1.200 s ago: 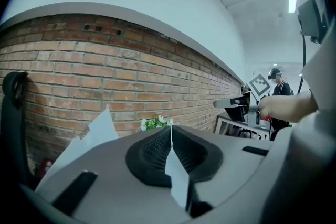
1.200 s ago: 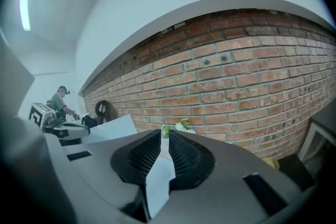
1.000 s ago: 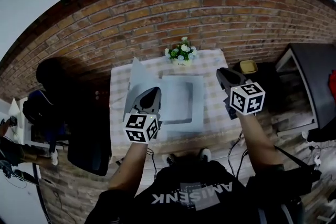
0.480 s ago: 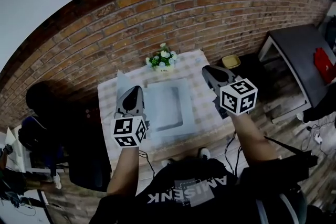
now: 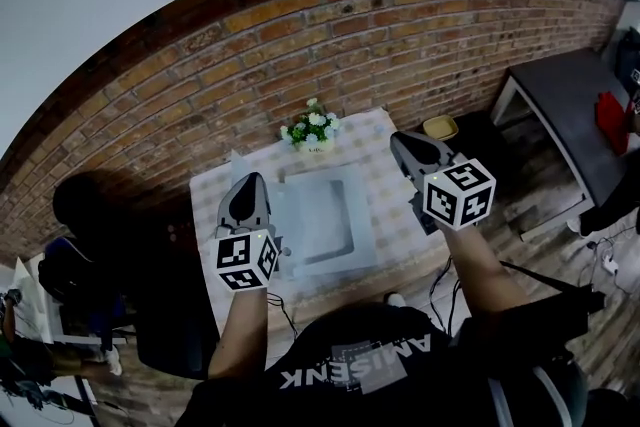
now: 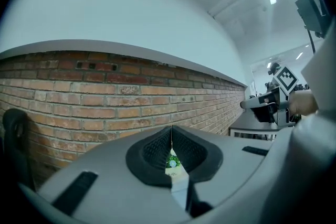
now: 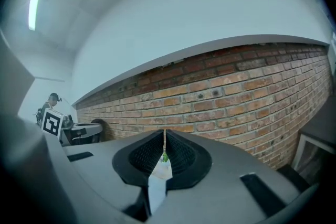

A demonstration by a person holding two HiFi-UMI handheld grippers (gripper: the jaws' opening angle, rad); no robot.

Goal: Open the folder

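The pale grey folder (image 5: 322,223) lies open on the checked table (image 5: 390,177), its left cover (image 5: 238,165) standing up at the left edge. My left gripper (image 5: 248,181) hovers above the folder's left side, shut with nothing in it; in the left gripper view its jaws (image 6: 171,131) meet in front of the brick wall. To the right of the folder, my right gripper (image 5: 400,141) hangs over the table's right edge. Its jaws (image 7: 164,136) have just been closing, with nothing between them, and the tips now touch.
A small pot of white flowers (image 5: 311,129) stands at the table's far edge by the brick wall (image 5: 330,25). A yellow container (image 5: 440,126) sits right of the table. A grey side table (image 5: 565,90) with a red thing (image 5: 611,110) stands at far right, a dark chair (image 5: 85,210) at left.
Both grippers have lifted up and away from the table. The folder stays open where it lay.
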